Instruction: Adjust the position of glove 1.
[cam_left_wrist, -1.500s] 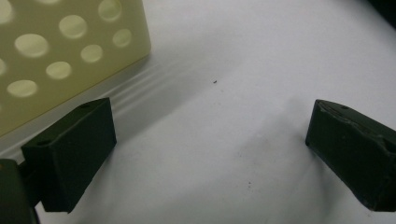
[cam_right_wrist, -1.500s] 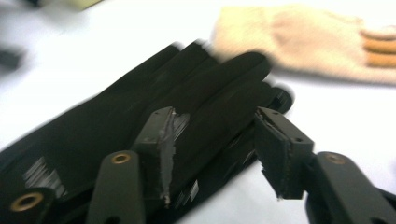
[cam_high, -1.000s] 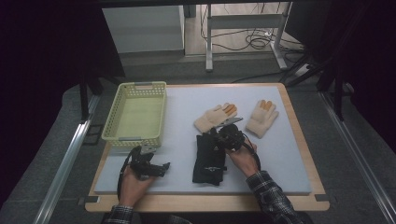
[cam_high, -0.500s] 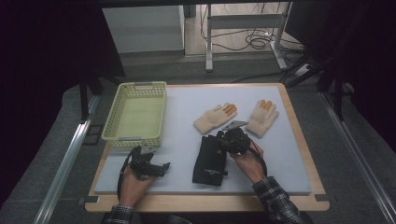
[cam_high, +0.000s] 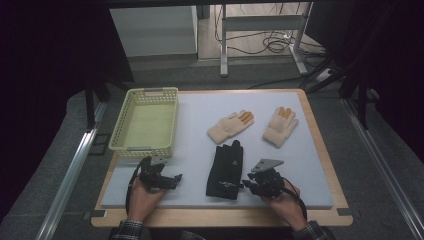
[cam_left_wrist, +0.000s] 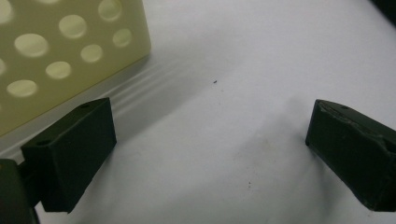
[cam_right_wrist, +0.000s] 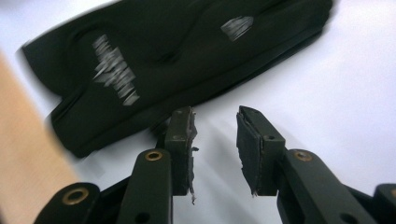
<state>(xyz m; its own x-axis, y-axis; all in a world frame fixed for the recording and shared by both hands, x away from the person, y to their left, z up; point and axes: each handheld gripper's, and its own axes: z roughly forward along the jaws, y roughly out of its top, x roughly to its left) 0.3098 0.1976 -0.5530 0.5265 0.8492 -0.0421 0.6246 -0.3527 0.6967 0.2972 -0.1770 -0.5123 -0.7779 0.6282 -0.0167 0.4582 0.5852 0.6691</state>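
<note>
A black glove (cam_high: 226, 169) with white print lies flat on the white mat, near the front middle; it also shows in the right gripper view as the black glove (cam_right_wrist: 177, 60). My right gripper (cam_high: 248, 185) sits just right of its cuff, jaws slightly apart and empty (cam_right_wrist: 215, 140). My left gripper (cam_high: 175, 178) rests on the mat at the front left, jaws wide apart with bare mat between them (cam_left_wrist: 210, 140). Two cream gloves with orange fingertips lie farther back: one (cam_high: 230, 126) in the middle, one (cam_high: 279, 126) to the right.
A pale yellow perforated basket (cam_high: 120, 136) stands at the back left, its corner wall (cam_left_wrist: 60, 51) close to my left gripper. The mat covers a wooden table (cam_high: 320, 150). The wooden front edge (cam_right_wrist: 28, 154) lies just beyond the glove's cuff.
My right gripper has drawn back from the middle of the black glove toward the front edge and now sits beside its cuff. The left gripper has stayed put.
</note>
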